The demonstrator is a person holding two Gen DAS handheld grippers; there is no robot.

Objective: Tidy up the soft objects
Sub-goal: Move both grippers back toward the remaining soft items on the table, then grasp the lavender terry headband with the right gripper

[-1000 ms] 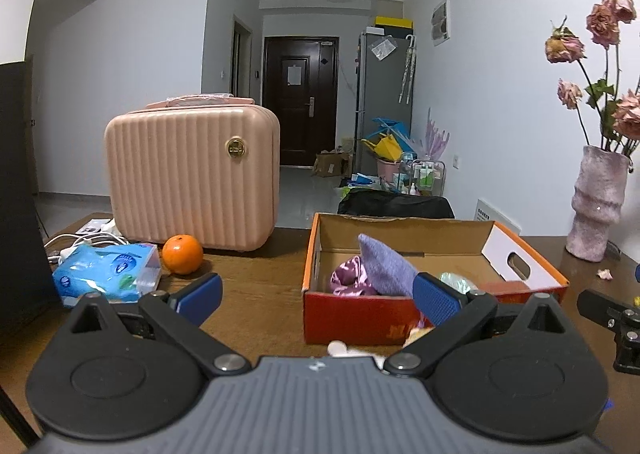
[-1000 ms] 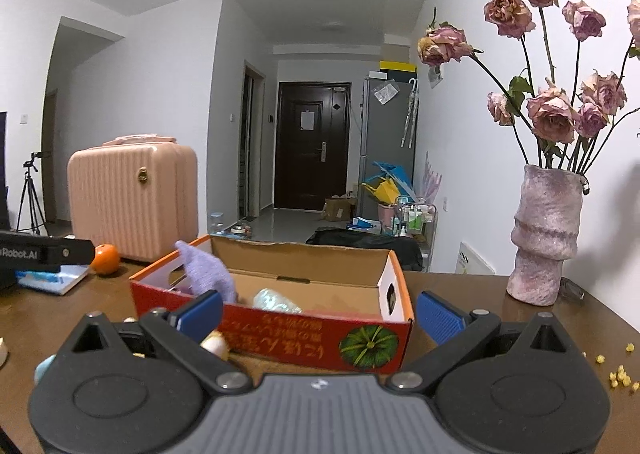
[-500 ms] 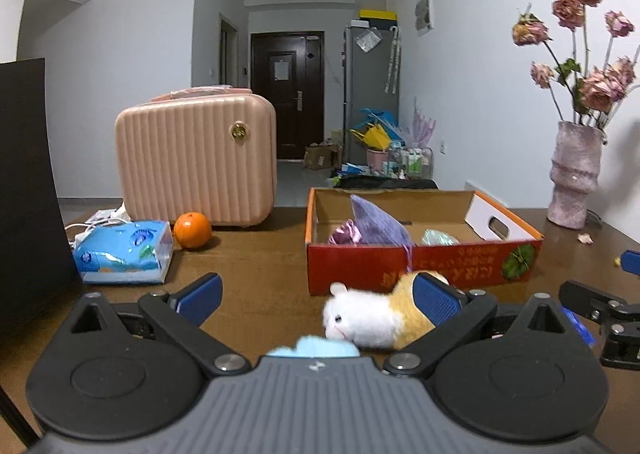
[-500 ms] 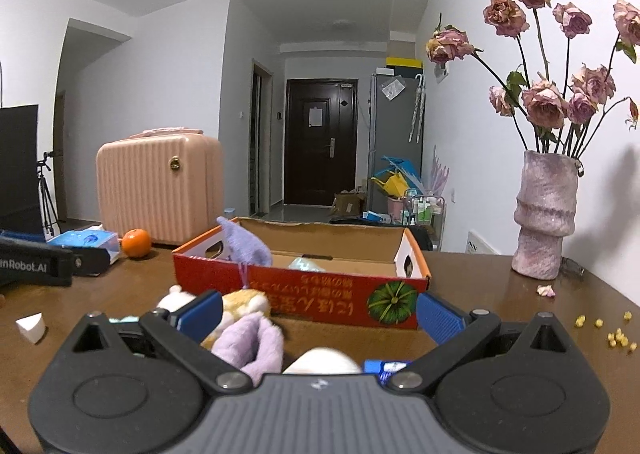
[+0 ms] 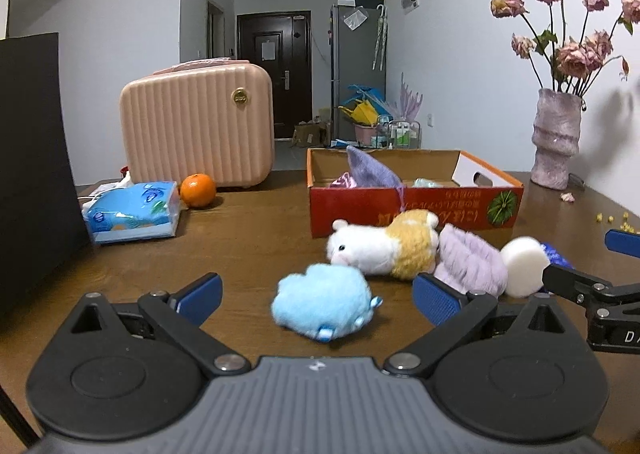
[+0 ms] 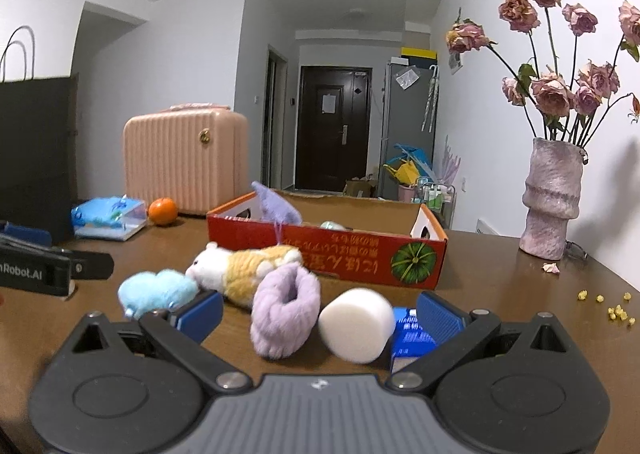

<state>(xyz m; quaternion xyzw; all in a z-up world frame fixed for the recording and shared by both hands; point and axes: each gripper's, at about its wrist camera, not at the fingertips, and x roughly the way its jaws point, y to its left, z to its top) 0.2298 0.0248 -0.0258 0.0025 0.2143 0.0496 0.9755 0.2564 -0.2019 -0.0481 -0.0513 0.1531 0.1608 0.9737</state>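
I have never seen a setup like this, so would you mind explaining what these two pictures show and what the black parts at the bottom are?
The black parts are two handheld grippers; a person holds one in each hand, and no robot arm is involved. Each picture comes from a fisheye camera on one gripper, looking forward between its two blue-tipped fingers. One view shows the left gripper, the other the right gripper. Both are open and hold nothing.

On the brown table lie soft things: a blue plush, a hamster plush, a purple slipper and a white foam cylinder. Behind them stands a red box that already holds a few soft items. Further off are a tissue pack, an orange, a pink case and a vase of dried roses.
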